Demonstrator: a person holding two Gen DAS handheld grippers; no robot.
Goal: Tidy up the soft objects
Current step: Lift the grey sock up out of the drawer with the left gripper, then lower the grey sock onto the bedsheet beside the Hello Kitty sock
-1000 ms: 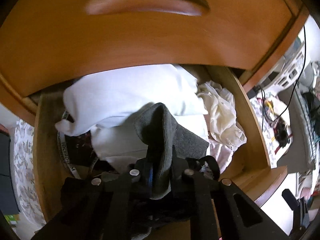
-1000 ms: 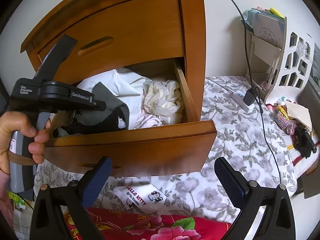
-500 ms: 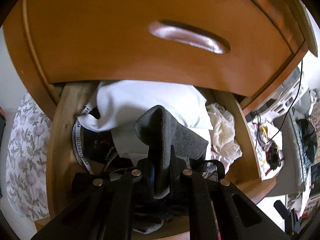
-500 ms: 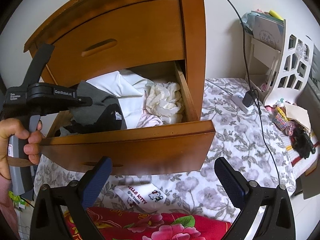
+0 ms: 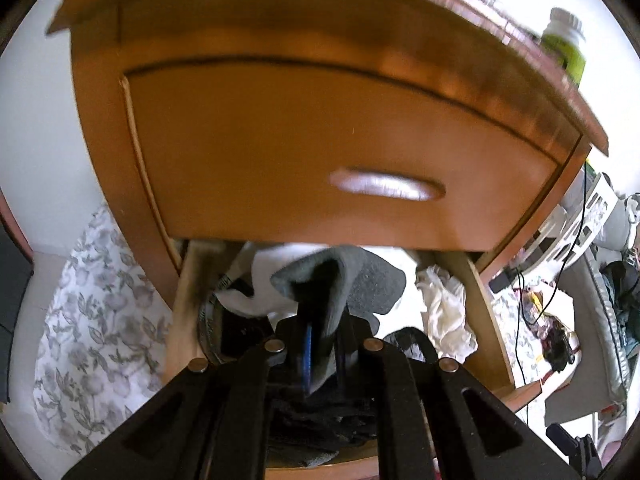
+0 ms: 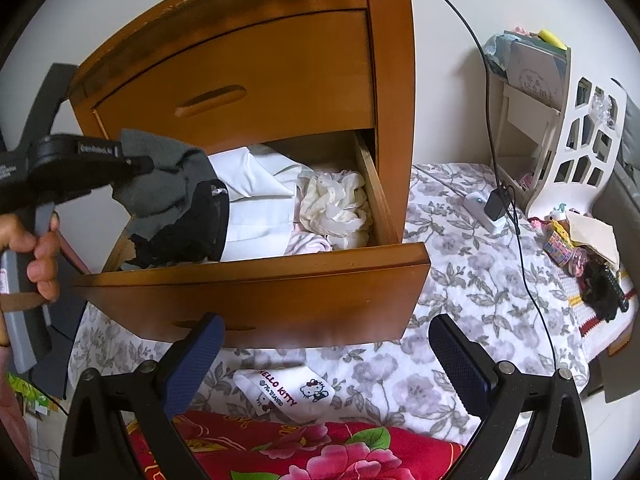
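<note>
My left gripper (image 5: 320, 354) is shut on a grey knitted cloth (image 5: 344, 280), held up above the left part of the open wooden drawer (image 6: 256, 280). In the right wrist view a hand holds the left gripper (image 6: 136, 164), and the grey cloth (image 6: 168, 184) hangs from it with a black lacy garment (image 6: 192, 232) dangling below into the drawer. A folded white cloth (image 6: 256, 196) and a crumpled cream cloth (image 6: 336, 208) lie in the drawer. My right gripper (image 6: 324, 368) stands open over the bed, above a white Hello Kitty sock (image 6: 288, 394).
The drawer belongs to a wooden nightstand (image 6: 280, 72) whose upper drawer is closed. A grey floral sheet (image 6: 460, 280) covers the bed, with a red flowered blanket (image 6: 280, 448) at the front. A charger and cable (image 6: 496, 204) and a white rack (image 6: 580, 140) are on the right.
The left gripper has risen and drawn back from the drawer with the grey cloth, pulling the black garment up with it. The right gripper has stayed where it was.
</note>
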